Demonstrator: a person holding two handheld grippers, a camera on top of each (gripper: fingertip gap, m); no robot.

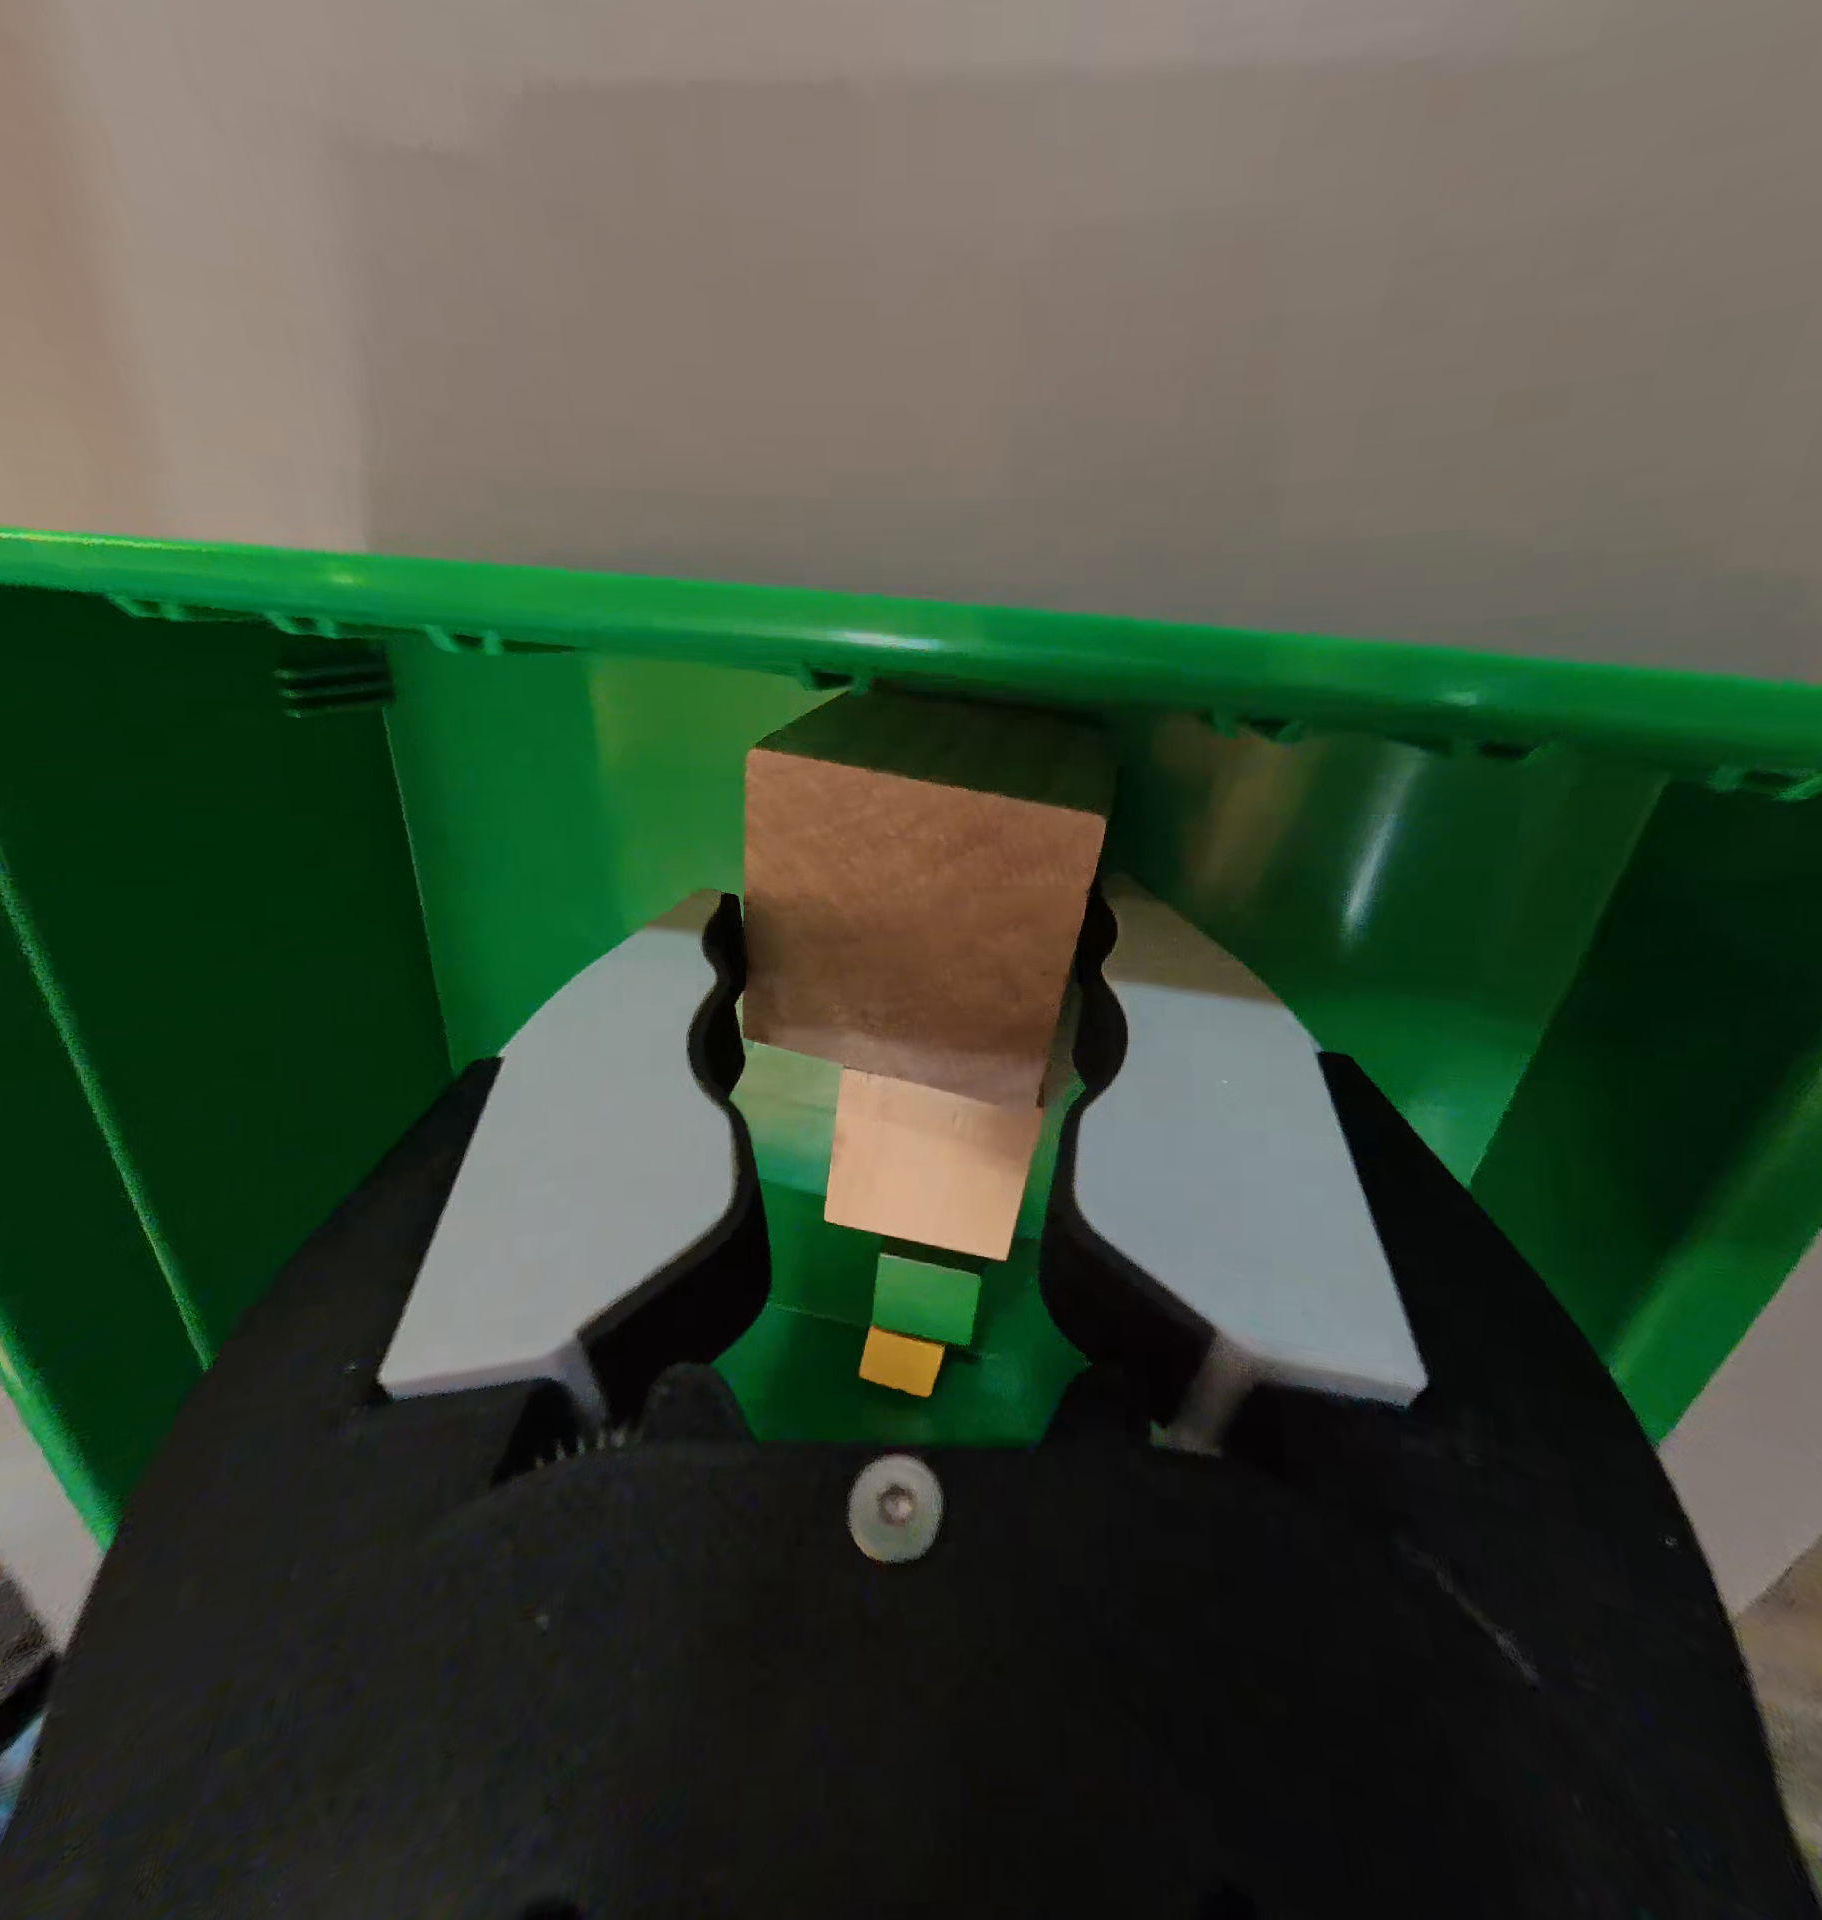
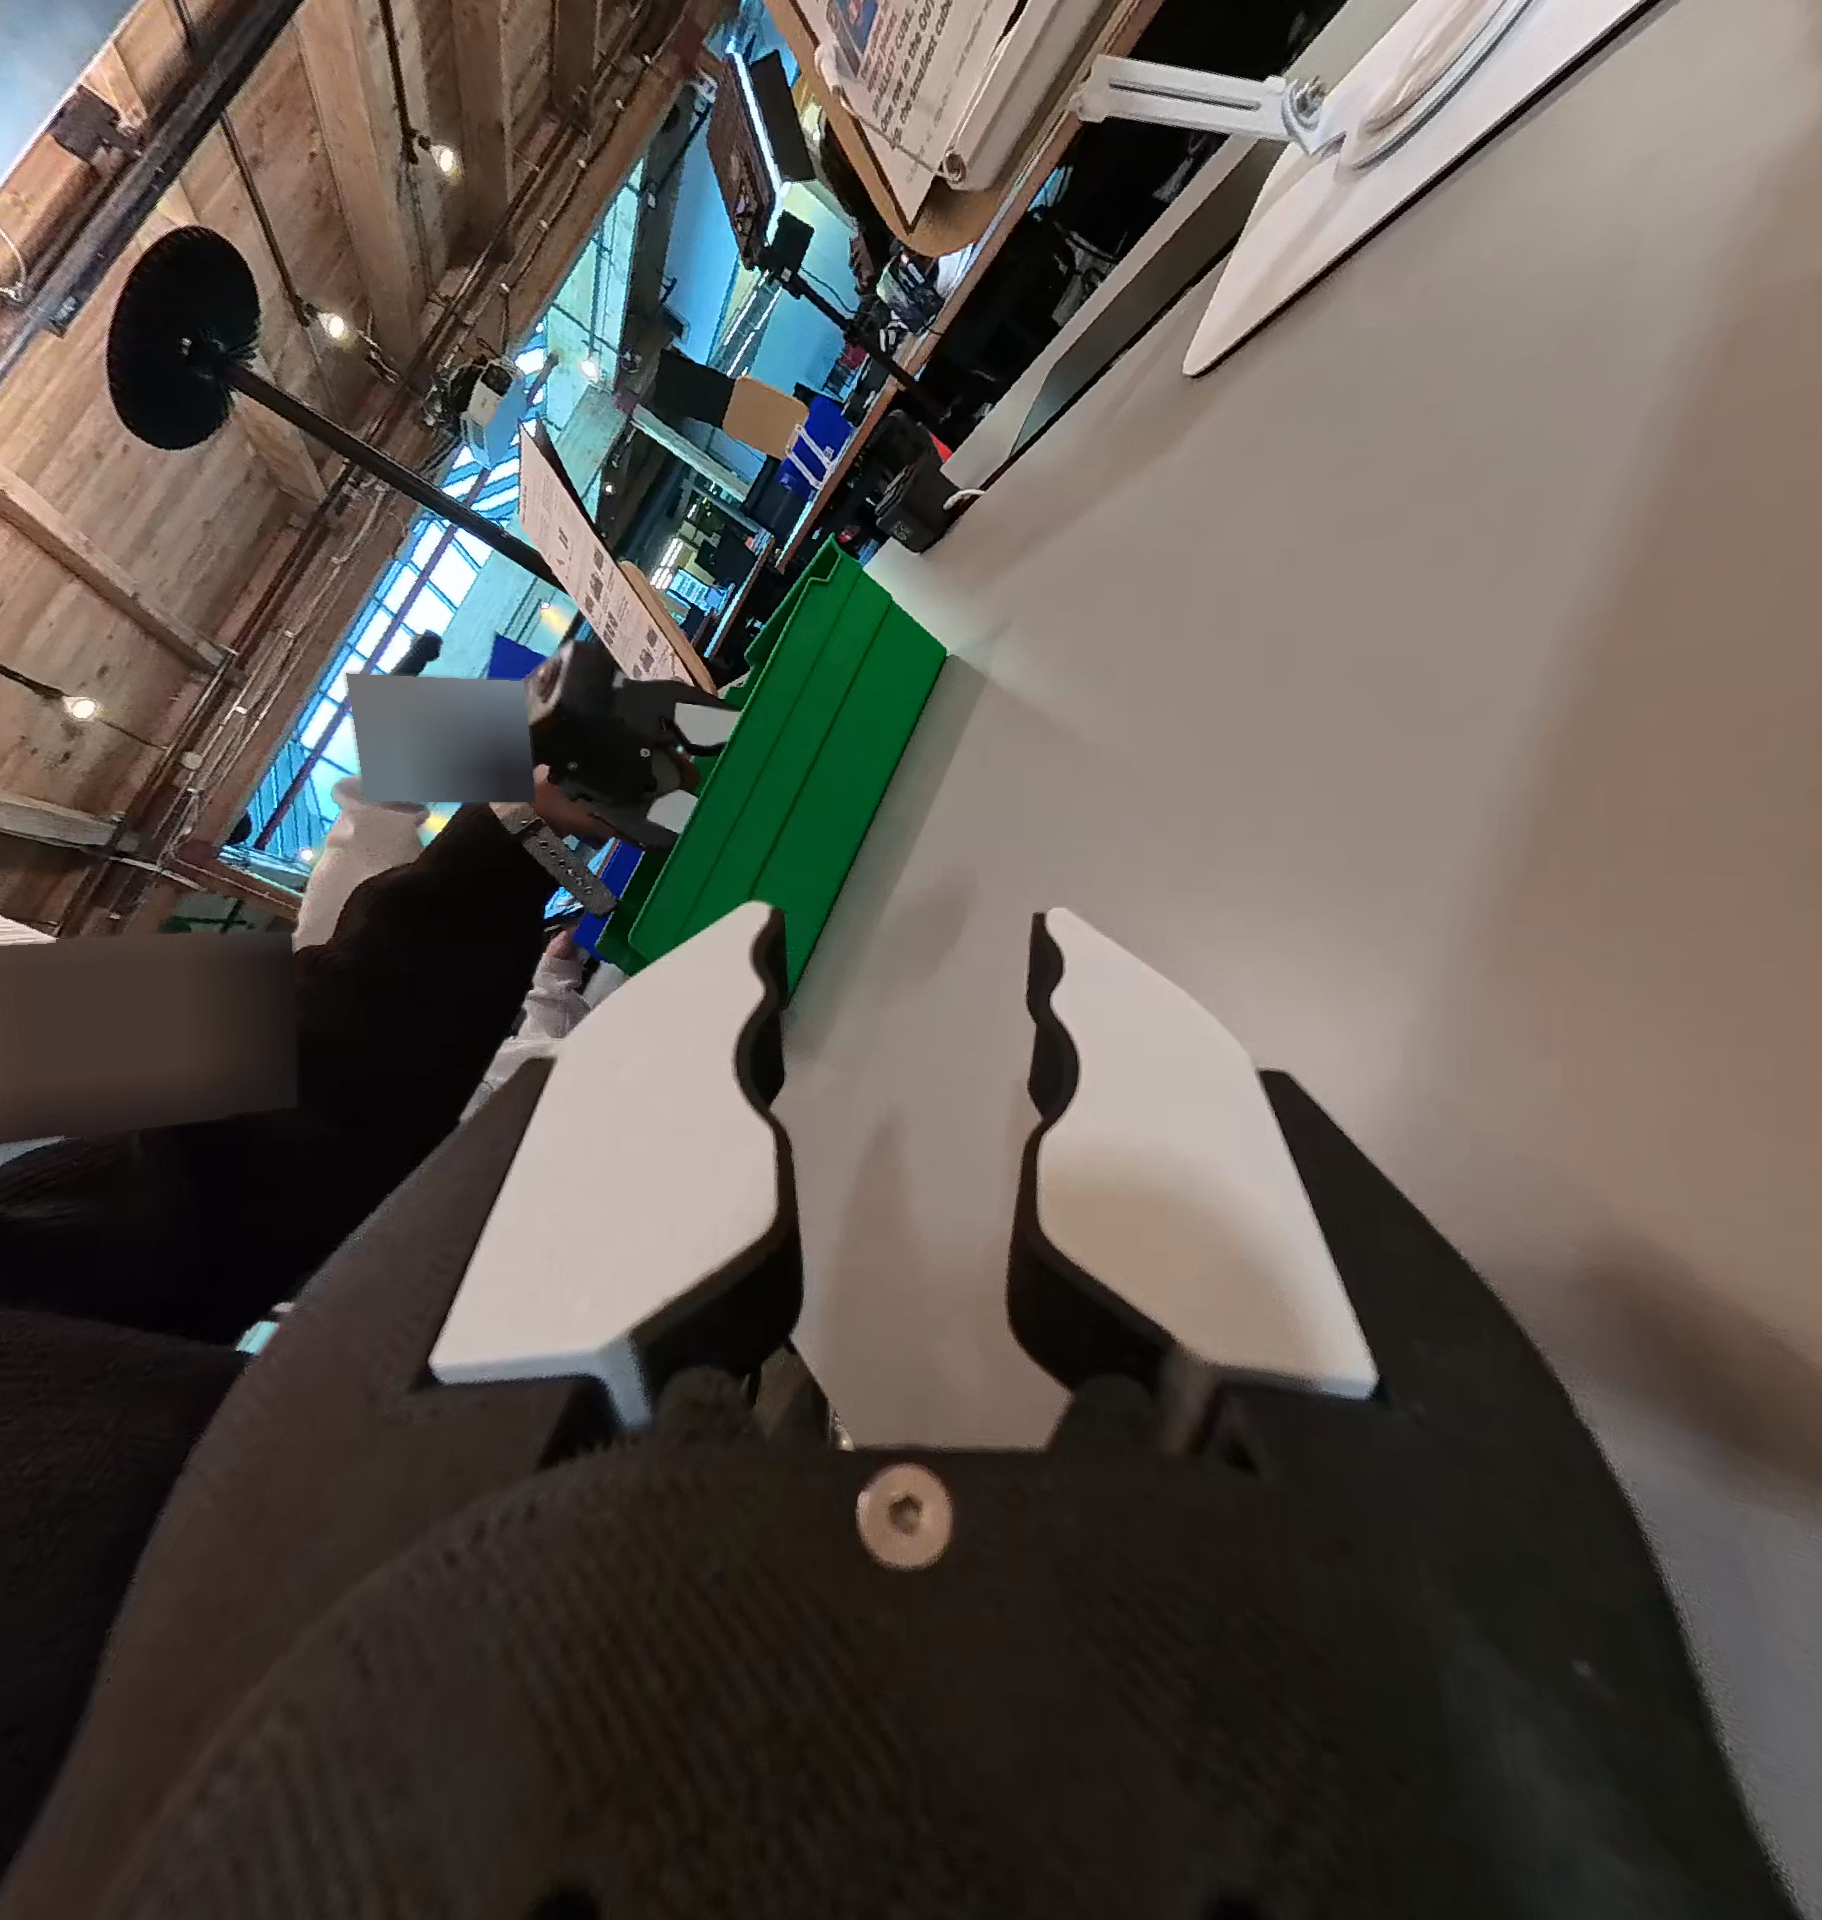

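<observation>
My left gripper (image 1: 912, 925) is inside a green plastic bin (image 1: 886, 629), shut on a large dark brown wooden cube (image 1: 917, 904) held between its fingertips. In line behind that cube, towards the camera, are a lighter wooden cube (image 1: 928, 1174), a smaller green cube (image 1: 928, 1299) and a small yellow cube (image 1: 899, 1371). I cannot tell if these are stacked or lie in a row. In the right wrist view the left gripper (image 2: 678, 769) reaches into the green bin (image 2: 824, 769). My right gripper (image 2: 907, 935) is open and empty over the grey table (image 2: 1406, 883), beside the bin.
A white flat base (image 2: 1302, 260) with a white arm stands at the table's far end. A black object (image 2: 912, 499) sits at the table edge beyond the bin. A person's dark sleeve (image 2: 419, 987) is beside the bin. The room lies behind.
</observation>
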